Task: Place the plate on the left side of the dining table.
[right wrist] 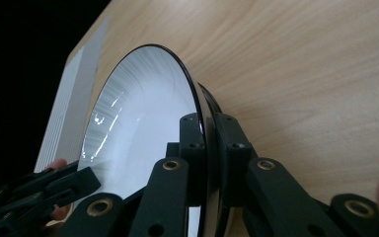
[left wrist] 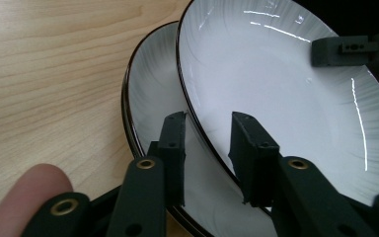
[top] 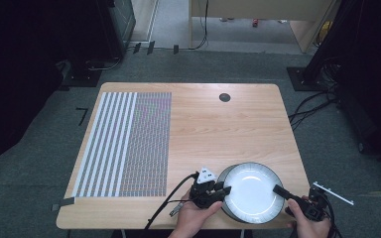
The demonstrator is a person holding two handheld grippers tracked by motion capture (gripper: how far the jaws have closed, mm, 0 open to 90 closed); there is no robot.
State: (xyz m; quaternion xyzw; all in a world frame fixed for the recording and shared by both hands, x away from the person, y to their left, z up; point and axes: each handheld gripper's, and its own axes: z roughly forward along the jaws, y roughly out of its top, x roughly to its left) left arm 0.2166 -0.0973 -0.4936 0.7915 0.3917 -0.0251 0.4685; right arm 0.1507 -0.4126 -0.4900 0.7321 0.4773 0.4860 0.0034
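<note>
Two white plates with dark rims are stacked at the table's near edge. The top plate (top: pixel 252 188) (left wrist: pixel 276 89) (right wrist: pixel 143 113) sits tilted and shifted off the lower plate (left wrist: pixel 148 89) (right wrist: pixel 213 102). My right gripper (top: pixel 279 190) (right wrist: pixel 207 118) is shut on the top plate's right rim. On the opposite side my left gripper (top: pixel 223 191) (left wrist: pixel 208 118) stands open, one jaw over and one under the top plate's rim, with a gap on both sides. The right gripper's tip (left wrist: pixel 345 49) shows across the plate in the left gripper view.
A striped mat (top: pixel 124 144) covers the left part of the wooden table (top: pixel 218 129). A black round grommet (top: pixel 224 97) sits near the far edge. A white strip (top: pixel 333 193) lies off the table's right side. Cables trail on the floor.
</note>
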